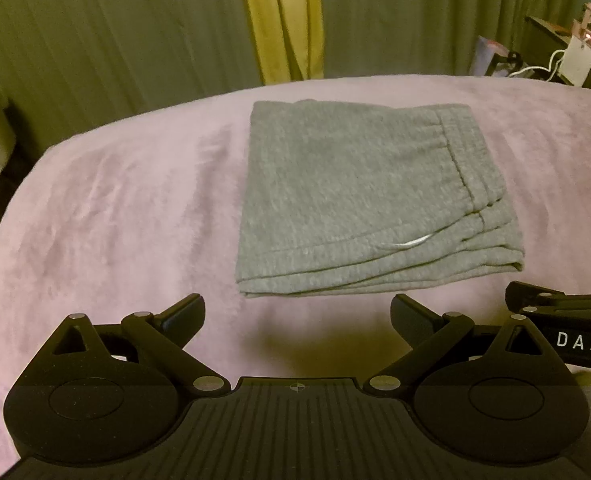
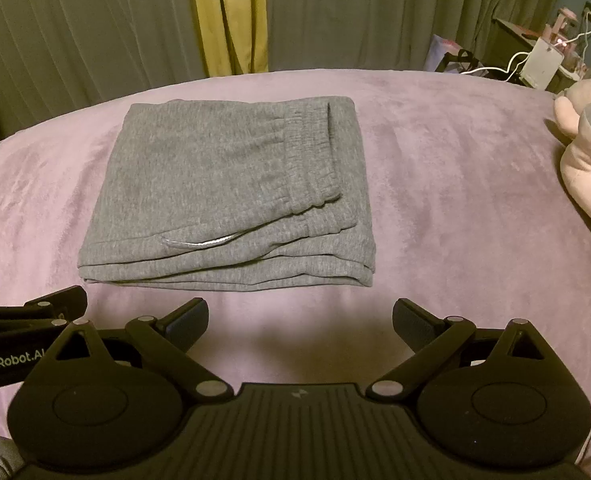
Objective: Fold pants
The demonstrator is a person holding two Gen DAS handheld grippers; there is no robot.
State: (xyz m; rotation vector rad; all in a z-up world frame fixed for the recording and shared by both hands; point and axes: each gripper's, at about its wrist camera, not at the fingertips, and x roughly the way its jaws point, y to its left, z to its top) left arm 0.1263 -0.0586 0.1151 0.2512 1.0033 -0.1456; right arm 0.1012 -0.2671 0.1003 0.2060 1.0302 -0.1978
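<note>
The grey pants (image 1: pixel 359 196) lie folded into a flat, layered rectangle on the pink blanket (image 1: pixel 115 208), waistband at the right, a white drawstring showing at the front. They also show in the right wrist view (image 2: pixel 223 196). My left gripper (image 1: pixel 297 316) is open and empty, just in front of the pants' near edge. My right gripper (image 2: pixel 300 320) is open and empty too, just in front of the pants' near edge. Each gripper shows at the edge of the other's view.
The pink blanket (image 2: pixel 455 184) covers a bed. Green and yellow curtains (image 1: pixel 283 20) hang behind it. A pink plush toy (image 2: pixel 587 148) lies at the right edge. A cluttered bedside stand with cables (image 2: pixel 543 60) is at the far right.
</note>
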